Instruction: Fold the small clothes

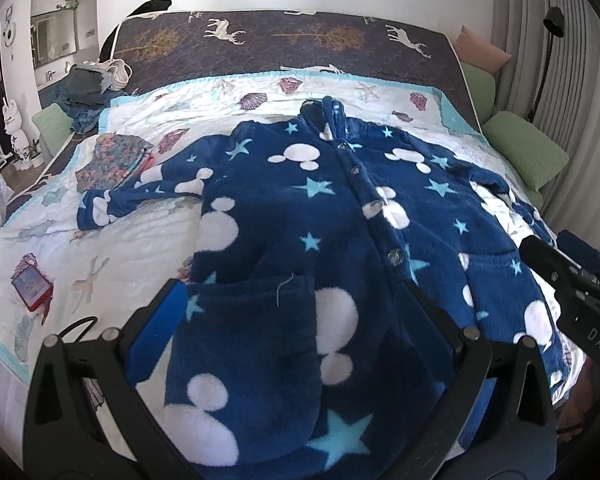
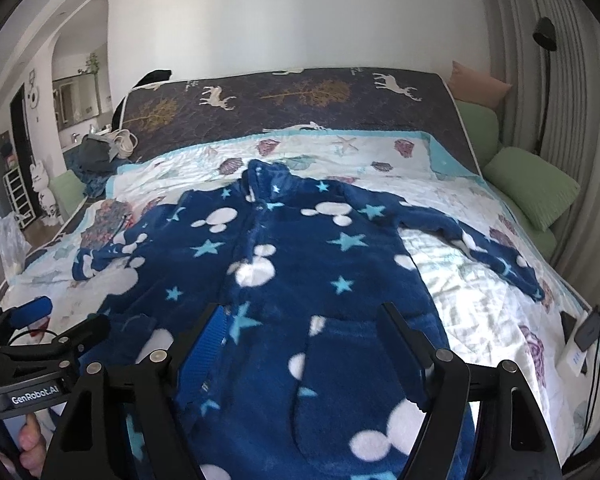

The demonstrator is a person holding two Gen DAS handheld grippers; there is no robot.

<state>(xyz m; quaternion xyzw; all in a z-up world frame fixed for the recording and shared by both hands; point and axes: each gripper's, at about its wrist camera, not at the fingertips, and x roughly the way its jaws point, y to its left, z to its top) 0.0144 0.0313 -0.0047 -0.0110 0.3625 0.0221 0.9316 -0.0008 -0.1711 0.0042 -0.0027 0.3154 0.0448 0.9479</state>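
Both tongs, your left gripper (image 1: 296, 288) and right gripper (image 2: 300, 316), hover wide open, empty, over the spread fleece jacket (image 1: 320, 208); folding hasn't begun, so pinch a sleeve (image 2: 496, 256) next

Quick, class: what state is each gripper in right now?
Left gripper: open, over the blue fleece jacket, holding nothing.
Right gripper: open, over the same jacket, holding nothing.

Two fisheye views look forward and down along gripper fingers from the foot of a bed (image 1: 452, 60), close above a blue fleece jacket (image 1: 300, 216). The left wrist view sits over its left pocket side, the right wrist view over its right. Both share jacket, quilt (image 2: 460, 288) and far wall.
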